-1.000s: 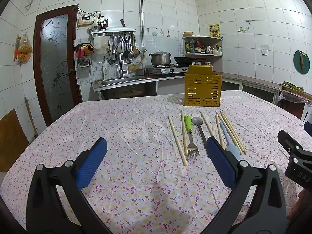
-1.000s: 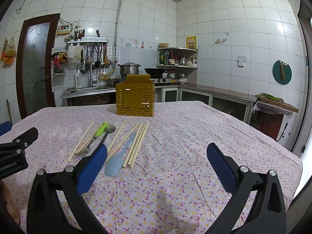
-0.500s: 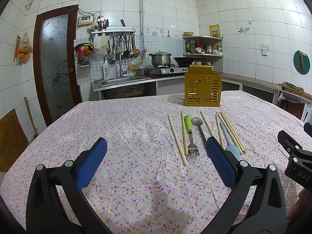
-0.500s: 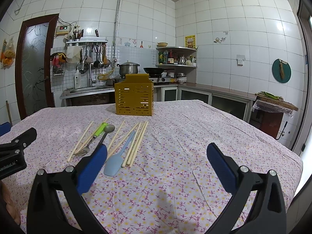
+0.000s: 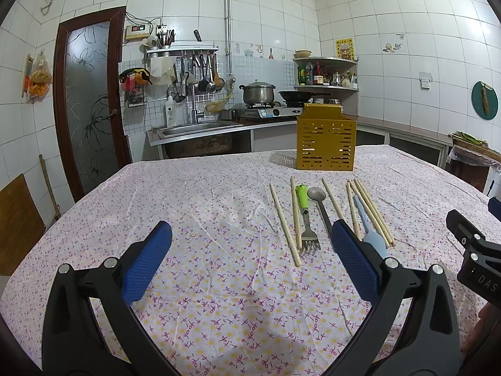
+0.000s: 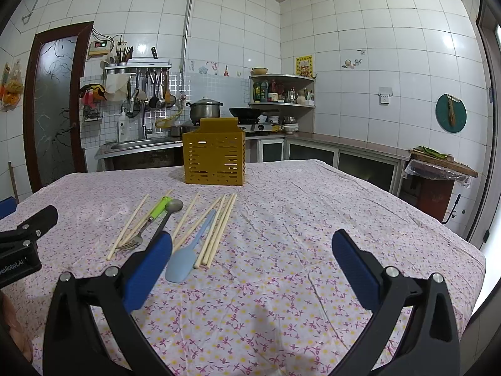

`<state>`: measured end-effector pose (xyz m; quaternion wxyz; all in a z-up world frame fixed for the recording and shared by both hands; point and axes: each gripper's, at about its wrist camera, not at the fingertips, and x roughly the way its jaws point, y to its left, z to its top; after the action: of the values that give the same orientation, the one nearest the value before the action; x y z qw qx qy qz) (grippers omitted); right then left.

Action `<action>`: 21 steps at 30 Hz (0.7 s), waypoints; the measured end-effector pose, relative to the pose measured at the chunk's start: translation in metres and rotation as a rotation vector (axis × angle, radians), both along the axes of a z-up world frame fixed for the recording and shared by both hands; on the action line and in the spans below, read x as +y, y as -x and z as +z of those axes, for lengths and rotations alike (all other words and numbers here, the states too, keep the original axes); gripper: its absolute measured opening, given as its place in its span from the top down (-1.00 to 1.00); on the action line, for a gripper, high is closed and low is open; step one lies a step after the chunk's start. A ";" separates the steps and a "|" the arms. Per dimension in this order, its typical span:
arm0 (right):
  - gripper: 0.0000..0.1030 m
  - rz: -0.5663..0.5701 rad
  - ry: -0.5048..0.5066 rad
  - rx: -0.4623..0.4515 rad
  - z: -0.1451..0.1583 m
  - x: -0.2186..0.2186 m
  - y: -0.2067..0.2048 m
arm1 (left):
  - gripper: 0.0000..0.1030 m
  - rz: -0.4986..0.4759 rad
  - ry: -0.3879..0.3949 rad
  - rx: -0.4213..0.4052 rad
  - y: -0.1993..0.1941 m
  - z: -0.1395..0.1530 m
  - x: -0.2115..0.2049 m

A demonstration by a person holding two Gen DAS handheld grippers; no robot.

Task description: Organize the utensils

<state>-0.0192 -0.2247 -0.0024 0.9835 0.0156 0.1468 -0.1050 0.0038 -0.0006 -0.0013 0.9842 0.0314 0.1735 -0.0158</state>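
There, the left gripper [image 5: 250,257] hung spread wide and empty above the floral tablecloth [image 5: 194,206]. Ahead lay chopsticks [image 5: 284,224], a green-handled fork [image 5: 305,216], a spoon [image 5: 319,203] and a blue spatula [image 6: 188,250], before the yellow holder [image 6: 214,156]. The right gripper [image 6: 252,261] gaped empty too.

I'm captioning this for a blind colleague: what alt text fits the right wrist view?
An open hand-held gripper hovers over a floral tablecloth where chopsticks, a fork, a spoon and a blue spatula lie before a yellow holder. A kitchen counter sits behind.
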 end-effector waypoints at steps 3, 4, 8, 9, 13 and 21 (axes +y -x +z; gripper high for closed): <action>-0.93 -0.001 0.000 -0.001 0.000 0.000 0.000 | -0.91 0.000 0.000 0.001 0.000 0.000 0.000; -0.93 0.000 0.000 -0.001 0.000 0.000 0.000 | -0.91 0.000 0.000 0.001 0.000 0.000 0.000; -0.93 0.000 0.000 -0.001 0.000 0.000 0.000 | -0.91 0.000 0.000 0.001 0.000 0.000 0.000; -0.93 0.000 -0.001 -0.002 0.000 0.000 0.000 | -0.91 0.000 0.000 0.000 0.000 0.000 0.000; -0.93 0.000 0.000 -0.001 0.000 0.000 0.000 | -0.91 0.000 0.001 0.001 0.000 0.000 0.000; -0.93 -0.001 -0.002 -0.003 0.000 -0.002 -0.001 | -0.91 0.000 0.002 0.001 0.000 0.000 0.001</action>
<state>-0.0183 -0.2267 -0.0026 0.9836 0.0167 0.1455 -0.1053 0.0043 0.0001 -0.0008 0.9841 0.0307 0.1740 -0.0160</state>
